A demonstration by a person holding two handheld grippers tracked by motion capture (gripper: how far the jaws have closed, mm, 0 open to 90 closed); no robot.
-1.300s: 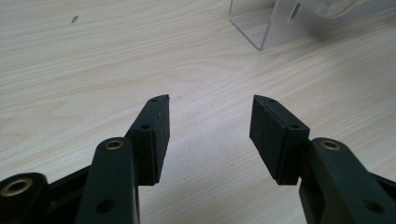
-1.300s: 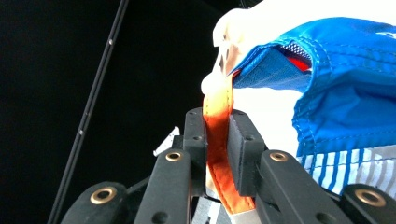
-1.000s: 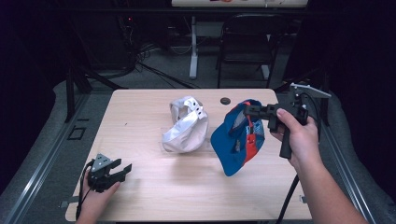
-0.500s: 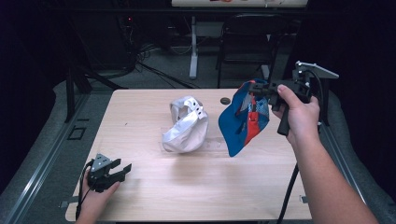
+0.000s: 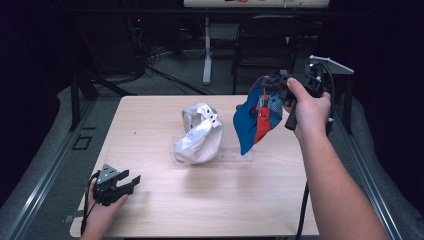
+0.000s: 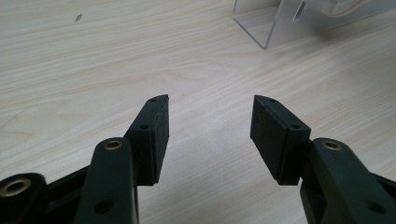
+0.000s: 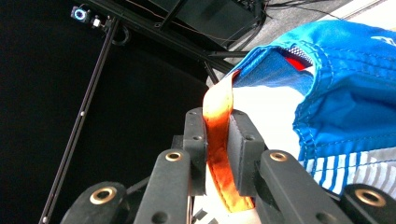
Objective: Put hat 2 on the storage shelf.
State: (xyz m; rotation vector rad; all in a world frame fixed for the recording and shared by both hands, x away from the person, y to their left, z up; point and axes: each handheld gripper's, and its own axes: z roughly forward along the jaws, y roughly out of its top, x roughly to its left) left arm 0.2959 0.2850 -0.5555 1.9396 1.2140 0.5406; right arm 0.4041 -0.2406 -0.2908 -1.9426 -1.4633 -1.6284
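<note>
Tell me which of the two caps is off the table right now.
The blue fabric cap with the red strap, hanging from the right gripper, whose fingers pinch its strap. The white cap rests on the clear stand.

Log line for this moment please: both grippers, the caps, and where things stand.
right gripper: shut on blue cap by its orange strap, lifted off table | left gripper: open, low over table | white cap: on clear stand

Cap [image 5: 251, 121] blue, red strap, striped panel; second cap [image 5: 199, 135] white-silver; table [image 5: 210, 195] pale wood grain.
</note>
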